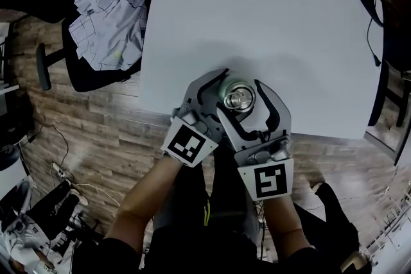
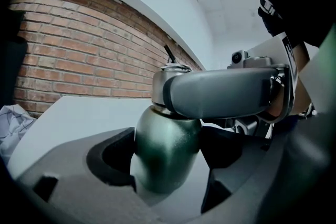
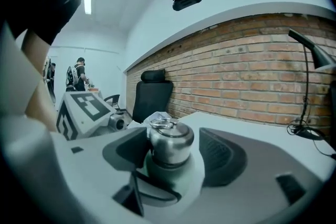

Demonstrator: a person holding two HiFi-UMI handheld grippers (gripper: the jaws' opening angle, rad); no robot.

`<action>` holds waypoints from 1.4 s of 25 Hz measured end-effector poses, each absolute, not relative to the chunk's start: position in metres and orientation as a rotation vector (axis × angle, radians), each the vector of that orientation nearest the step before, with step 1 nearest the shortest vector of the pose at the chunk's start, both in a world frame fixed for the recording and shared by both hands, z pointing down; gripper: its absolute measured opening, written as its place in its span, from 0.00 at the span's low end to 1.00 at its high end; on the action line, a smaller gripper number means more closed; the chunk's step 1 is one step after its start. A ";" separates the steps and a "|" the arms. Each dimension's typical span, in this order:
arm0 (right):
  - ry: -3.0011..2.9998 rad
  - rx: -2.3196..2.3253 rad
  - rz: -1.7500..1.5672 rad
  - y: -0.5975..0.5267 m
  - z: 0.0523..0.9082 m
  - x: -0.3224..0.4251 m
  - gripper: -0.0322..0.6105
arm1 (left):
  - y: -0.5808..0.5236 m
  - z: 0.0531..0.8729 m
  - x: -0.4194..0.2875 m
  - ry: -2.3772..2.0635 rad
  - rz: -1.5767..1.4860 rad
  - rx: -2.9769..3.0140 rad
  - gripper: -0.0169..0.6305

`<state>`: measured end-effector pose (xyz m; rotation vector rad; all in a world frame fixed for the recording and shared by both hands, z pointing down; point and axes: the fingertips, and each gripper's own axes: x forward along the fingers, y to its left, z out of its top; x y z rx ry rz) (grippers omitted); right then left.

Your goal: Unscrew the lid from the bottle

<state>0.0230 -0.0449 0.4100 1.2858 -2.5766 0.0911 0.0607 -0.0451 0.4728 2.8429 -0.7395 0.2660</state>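
Note:
A dark green metal bottle [image 2: 165, 149] stands near the front edge of the white table [image 1: 257, 3]. Its steel lid [image 1: 239, 97] has a ring on top. My left gripper [image 1: 226, 94] comes in from the lower left and is shut on the bottle's body, with both black pads against it in the left gripper view. My right gripper [image 1: 247, 102] sits higher, around the lid [image 3: 169, 139]. It is open: the right pad [image 3: 223, 157] stands clear of the lid and the left pad lies close beside it. One right gripper finger [image 2: 226, 93] crosses in front of the lid in the left gripper view.
An office chair [image 1: 109, 16] draped with a checked cloth stands left of the table. Cables [image 1: 371, 9] hang over the table's far right corner, near a lamp [image 3: 310, 47] and a brick wall. The bottle stands just inside the table's front edge [image 1: 192, 113].

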 end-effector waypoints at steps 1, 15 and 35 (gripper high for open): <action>-2.567 1.285 0.091 -0.045 0.412 0.024 0.51 | -0.045 0.473 0.061 -0.739 0.266 2.843 0.60; -2.645 0.964 -0.020 -0.041 0.413 0.018 0.46 | -0.046 0.473 0.060 -0.735 0.259 2.836 0.60; -2.755 0.409 0.061 -0.034 0.416 0.014 0.46 | -0.045 0.472 0.060 -0.737 0.256 2.837 0.60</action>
